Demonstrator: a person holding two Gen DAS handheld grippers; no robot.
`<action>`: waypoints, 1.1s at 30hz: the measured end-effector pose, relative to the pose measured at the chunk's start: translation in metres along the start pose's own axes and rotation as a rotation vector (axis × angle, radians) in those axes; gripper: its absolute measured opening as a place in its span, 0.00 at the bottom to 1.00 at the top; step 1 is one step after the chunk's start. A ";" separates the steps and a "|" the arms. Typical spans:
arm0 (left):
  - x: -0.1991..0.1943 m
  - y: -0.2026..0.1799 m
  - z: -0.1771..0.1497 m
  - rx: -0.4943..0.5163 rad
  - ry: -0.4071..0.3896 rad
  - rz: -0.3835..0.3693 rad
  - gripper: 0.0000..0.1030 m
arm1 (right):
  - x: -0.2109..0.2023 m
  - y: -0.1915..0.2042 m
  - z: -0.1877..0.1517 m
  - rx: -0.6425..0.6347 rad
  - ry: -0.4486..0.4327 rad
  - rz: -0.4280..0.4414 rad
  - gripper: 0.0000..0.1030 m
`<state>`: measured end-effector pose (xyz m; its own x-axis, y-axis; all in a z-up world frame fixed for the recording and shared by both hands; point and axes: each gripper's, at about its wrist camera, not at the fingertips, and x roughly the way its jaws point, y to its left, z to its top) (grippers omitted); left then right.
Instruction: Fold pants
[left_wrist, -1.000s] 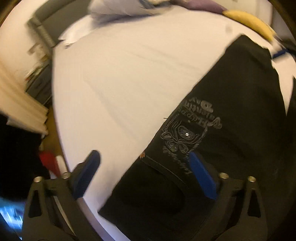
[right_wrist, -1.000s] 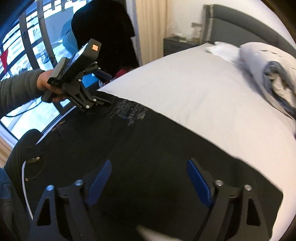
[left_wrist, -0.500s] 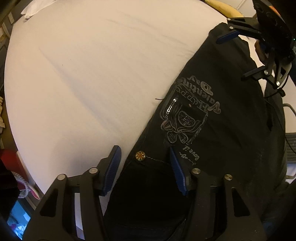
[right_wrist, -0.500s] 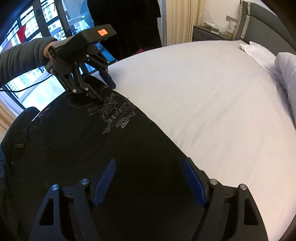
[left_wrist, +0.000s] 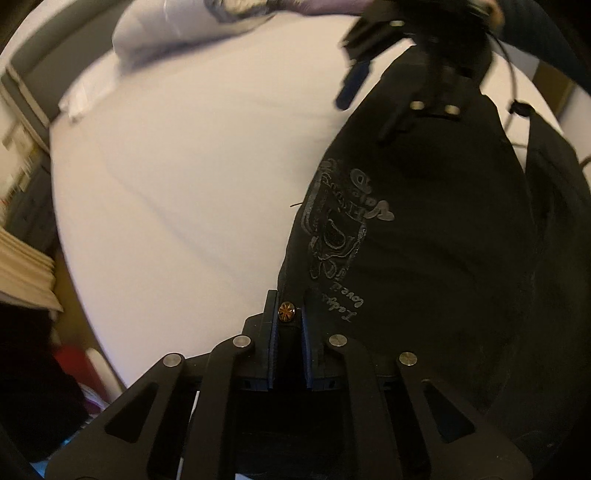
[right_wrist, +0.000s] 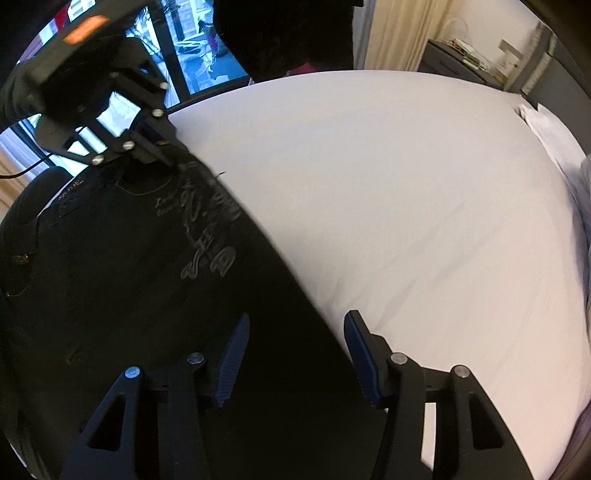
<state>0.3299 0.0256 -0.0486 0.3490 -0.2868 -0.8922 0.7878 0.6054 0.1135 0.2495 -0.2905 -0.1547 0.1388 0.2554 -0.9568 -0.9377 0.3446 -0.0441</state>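
Black pants (left_wrist: 424, 229) with a grey printed design lie along the near edge of a white bed (left_wrist: 192, 177). My left gripper (left_wrist: 288, 314) is shut on the pants' edge at the waist, right by a small copper button (left_wrist: 286, 311). In the right wrist view the left gripper (right_wrist: 155, 147) grips that same corner. My right gripper (right_wrist: 295, 354) is open, its blue pads on either side of the far edge of the pants (right_wrist: 155, 280), low over the leg end. It shows blurred at the top of the left wrist view (left_wrist: 376, 70).
A rolled duvet and pillows (left_wrist: 192, 33) lie at the head of the bed by a grey headboard (right_wrist: 546, 62). A nightstand (right_wrist: 461, 55) and curtains stand beyond. A window (right_wrist: 199, 48) is behind the left gripper. Red and white items (left_wrist: 92, 369) lie on the floor.
My left gripper has closed on the pants' edge by the button. My right gripper has narrowed and shifted onto the pants' far edge, still open.
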 end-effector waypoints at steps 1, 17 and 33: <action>-0.003 -0.001 0.000 0.012 -0.016 0.010 0.09 | 0.001 -0.001 0.003 -0.007 0.008 0.003 0.55; -0.008 -0.030 0.008 0.068 -0.061 0.076 0.09 | 0.023 -0.011 0.026 -0.017 0.191 0.058 0.08; -0.043 -0.097 -0.015 0.116 -0.076 0.090 0.09 | -0.030 0.019 -0.056 0.726 -0.089 0.079 0.06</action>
<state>0.2308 -0.0094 -0.0276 0.4548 -0.2930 -0.8410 0.8032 0.5430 0.2451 0.2092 -0.3423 -0.1432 0.1343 0.3660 -0.9209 -0.5031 0.8258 0.2549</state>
